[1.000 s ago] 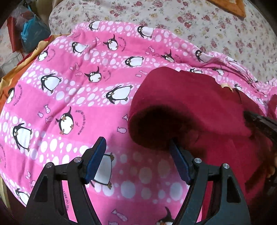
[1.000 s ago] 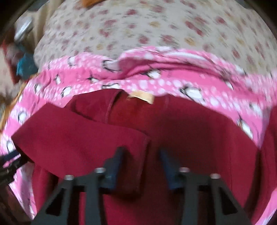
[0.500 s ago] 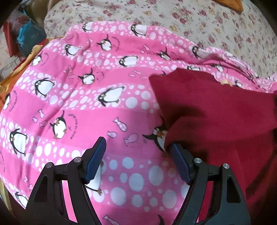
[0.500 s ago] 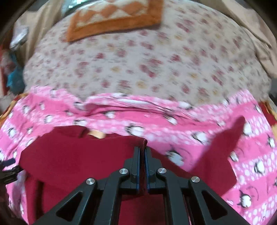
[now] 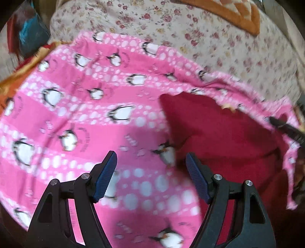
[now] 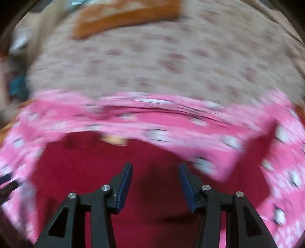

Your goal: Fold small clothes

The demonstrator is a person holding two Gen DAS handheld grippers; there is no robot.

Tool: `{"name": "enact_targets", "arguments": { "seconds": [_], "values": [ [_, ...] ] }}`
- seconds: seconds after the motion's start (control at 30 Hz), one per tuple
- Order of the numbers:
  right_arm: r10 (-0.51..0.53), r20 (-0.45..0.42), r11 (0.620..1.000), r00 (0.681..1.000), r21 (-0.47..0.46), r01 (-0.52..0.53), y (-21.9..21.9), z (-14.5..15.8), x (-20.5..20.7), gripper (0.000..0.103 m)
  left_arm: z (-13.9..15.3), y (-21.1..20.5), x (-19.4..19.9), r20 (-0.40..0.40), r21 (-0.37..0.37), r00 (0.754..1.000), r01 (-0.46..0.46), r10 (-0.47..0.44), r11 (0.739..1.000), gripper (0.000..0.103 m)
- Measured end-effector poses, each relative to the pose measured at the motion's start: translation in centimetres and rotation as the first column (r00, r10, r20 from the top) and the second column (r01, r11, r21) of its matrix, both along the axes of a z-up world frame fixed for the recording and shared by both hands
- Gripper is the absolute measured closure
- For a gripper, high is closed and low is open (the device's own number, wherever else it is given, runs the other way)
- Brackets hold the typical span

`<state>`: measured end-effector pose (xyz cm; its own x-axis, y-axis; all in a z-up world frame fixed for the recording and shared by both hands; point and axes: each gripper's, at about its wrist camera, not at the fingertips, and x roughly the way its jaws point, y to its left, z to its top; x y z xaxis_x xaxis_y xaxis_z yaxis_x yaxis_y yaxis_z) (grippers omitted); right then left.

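A dark red garment (image 5: 225, 137) lies on a pink penguin-print blanket (image 5: 80, 114), at the right of the left wrist view. My left gripper (image 5: 151, 171) is open and empty, over the garment's left edge. In the blurred right wrist view the red garment (image 6: 91, 167) fills the lower middle, with a tan label (image 6: 114, 140) at its far edge. My right gripper (image 6: 155, 183) is open and empty above the garment. A red sleeve (image 6: 265, 137) sticks out at the right.
A beige floral bedspread (image 5: 219, 38) lies beyond the blanket. An orange patterned cushion (image 5: 234, 13) sits at the far side, also in the right wrist view (image 6: 124, 17). Blue and red items (image 5: 28, 36) lie at the far left. The right gripper's tip (image 5: 286, 127) shows at the right edge.
My right gripper was shut on the folded red edge and has now opened and let it go. The fold lies flat. Both cameras have moved back; my left gripper stayed open.
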<state>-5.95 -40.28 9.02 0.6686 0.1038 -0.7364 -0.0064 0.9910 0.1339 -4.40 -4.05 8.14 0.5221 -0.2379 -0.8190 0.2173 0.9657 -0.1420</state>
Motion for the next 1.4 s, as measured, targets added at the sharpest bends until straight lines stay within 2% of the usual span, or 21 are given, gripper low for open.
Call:
{"name": "enact_targets", "arguments": {
  "seconds": [0.1,0.23,0.27,0.3,0.33,0.43,0.47,0.53,0.6,0.67,0.7,0.8,0.87,0.9,0.97,1.0,1.03,1.13,1.2,1.3,1.4],
  "values": [
    [0.182,-0.027,0.981,0.983,0.066,-0.18,5.4,-0.3,3.0,0.055,-0.7,-1.3,0.8,-0.03,-0.053,0.999,0.035,-0.037,0.998,0.028],
    [0.366,-0.056,0.928,0.929,-0.046,-0.369,13.2,-1.4,7.5,0.053,-2.3,-2.9,1.6,-0.047,0.011,0.995,0.093,-0.092,0.996,0.028],
    [0.413,-0.076,0.906,0.907,-0.068,-0.418,14.9,-1.9,8.6,0.05,-2.9,-3.2,1.8,-0.056,0.037,0.993,0.103,-0.101,0.994,0.028],
    [0.451,-0.105,0.884,0.886,-0.082,-0.46,16.5,-2.6,9.6,0.043,-3.5,-3.2,2.0,-0.065,0.056,0.992,0.109,-0.105,0.992,0.028],
    [0.469,-0.132,0.871,0.873,-0.093,-0.482,17.4,-3.6,10.9,0.038,-4.1,-3.0,2.1,-0.075,0.062,0.991,0.113,-0.109,0.992,0.028],
    [0.477,-0.209,0.857,0.854,-0.104,-0.505,19.7,-6.5,13.9,0.038,-5.3,-2.3,2.3,-0.098,0.016,0.988,0.125,-0.123,0.992,0.028],
    [0.481,-0.22,0.854,0.848,-0.1,-0.51,19.8,-7.1,14.4,0.041,-5.3,-1.9,2.3,-0.098,-0.007,0.987,0.124,-0.124,0.992,0.028],
    [0.511,-0.232,0.838,0.827,-0.081,-0.54,20.6,-8.1,14.9,0.087,-5.3,-1.4,2.4,-0.093,-0.039,0.988,0.119,-0.122,0.992,0.028],
    [0.517,-0.212,0.833,0.829,-0.097,-0.544,21.3,-7.9,15.0,0.093,-5.4,-1.2,2.4,-0.092,-0.05,0.988,0.118,-0.123,0.992,0.028],
    [0.504,-0.187,0.845,0.843,-0.093,-0.526,21.6,-7.8,15.5,0.095,-5.4,-1.3,2.4,-0.089,-0.048,0.988,0.122,-0.126,0.991,0.028],
    [0.477,-0.18,0.865,0.86,-0.075,-0.496,21.5,-8.1,16.0,0.098,-5.3,-1.3,2.3,-0.086,-0.047,0.988,0.123,-0.127,0.991,0.028],
    [0.436,-0.203,0.892,0.877,-0.035,-0.452,21.7,-9.1,16.8,0.098,-5.0,-1.0,2.1,-0.089,-0.038,0.988,0.126,-0.129,0.991,0.028],
    [0.42,-0.189,0.905,0.888,0.008,-0.426,20.8,-7.9,16.2,0.098,-4.1,-0.6,1.7,-0.081,-0.021,0.991,0.109,-0.11,0.994,0.028],
    [0.406,-0.19,0.913,0.894,0.038,-0.407,19.8,-7.1,15.5,0.096,-3.7,-0.3,1.7,-0.073,-0.02,0.992,0.099,-0.1,0.995,0.028],
    [0.378,-0.168,0.925,0.91,0.044,-0.376,17.8,-5.3,13.7,0.079,-2.7,0.2,1.6,-0.059,-0.035,0.995,0.078,-0.08,0.996,0.028],
    [0.355,-0.151,0.935,0.923,0.034,-0.354,16.5,-4.4,12.4,0.057,-2.3,0.4,1.6,-0.053,-0.047,0.996,0.066,-0.069,0.997,0.028],
    [0.321,-0.134,0.947,0.938,0.019,-0.321,14.9,-3.5,10.9,0.042,-2.0,0.4,1.8,-0.05,-0.055,0.997,0.055,-0.058,0.997,0.028],
    [0.222,-0.13,0.974,0.966,-0.01,-0.225,10.2,-2.2,7.3,0.039,-1.1,-0.3,2.2,-0.037,-0.071,0.999,0.031,-0.034,0.997,0.028],
    [0.116,-0.127,0.99,0.985,-0.068,-0.126,6.9,-2.0,4.7,0.039,-0.9,-1.5,2.3,-0.026,-0.054,0.999,0.027,-0.029,0.998,0.028],
    [0.006,-0.142,0.993,0.99,-0.12,-0.024,3.3,-2.7,2.3,0.039,-0.8,-2.8,2.4,-0.027,-0.005,0.999,0.024,-0.024,1.0,0.028],
    [-0.055,-0.167,0.996,0.984,-0.078,0.042,0.2,-3.9,0.8,0.039,0.0,-2.7,1.8,0.017,-0.002,1.0,-0.008,0.008,1.0,0.028]
  ]
}}
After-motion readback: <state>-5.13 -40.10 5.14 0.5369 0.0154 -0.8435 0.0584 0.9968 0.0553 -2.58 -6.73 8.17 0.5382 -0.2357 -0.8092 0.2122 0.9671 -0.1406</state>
